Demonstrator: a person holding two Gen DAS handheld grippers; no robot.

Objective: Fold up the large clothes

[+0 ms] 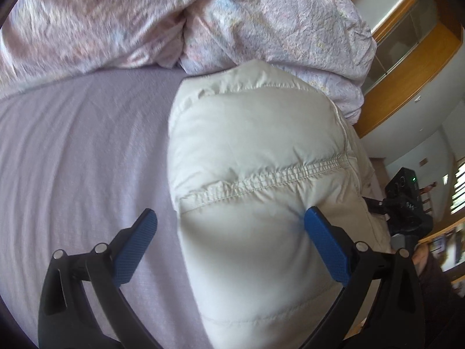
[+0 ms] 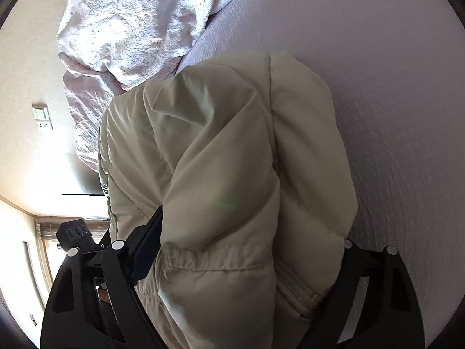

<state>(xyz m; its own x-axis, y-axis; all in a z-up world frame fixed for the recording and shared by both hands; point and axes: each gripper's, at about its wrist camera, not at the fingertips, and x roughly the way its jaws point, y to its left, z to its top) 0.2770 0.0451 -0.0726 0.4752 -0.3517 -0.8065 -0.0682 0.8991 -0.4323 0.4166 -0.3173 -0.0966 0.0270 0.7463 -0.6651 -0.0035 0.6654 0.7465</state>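
A cream puffer jacket [image 1: 255,145] lies bundled on the lilac bed sheet [image 1: 87,151]. My left gripper [image 1: 229,212] stands open over the bundle's near end. Its right blue pad [image 1: 325,241] touches the fabric, and its left pad [image 1: 136,247] hangs over bare sheet. In the right wrist view the jacket [image 2: 226,151] fills the space between the jaws of my right gripper [image 2: 250,226]. The left finger [image 2: 148,244] presses into the padding. The fabric bulges over the right finger and hides it. That gripper's black body [image 1: 407,200] shows at the bundle's far end.
A crumpled pink-patterned duvet [image 1: 145,20] lies heaped along the far side of the bed, right behind the jacket. Wooden shelving [image 1: 407,72] and a white wall stand past the bed's edge. A wall switch [image 2: 42,116] shows in the right wrist view.
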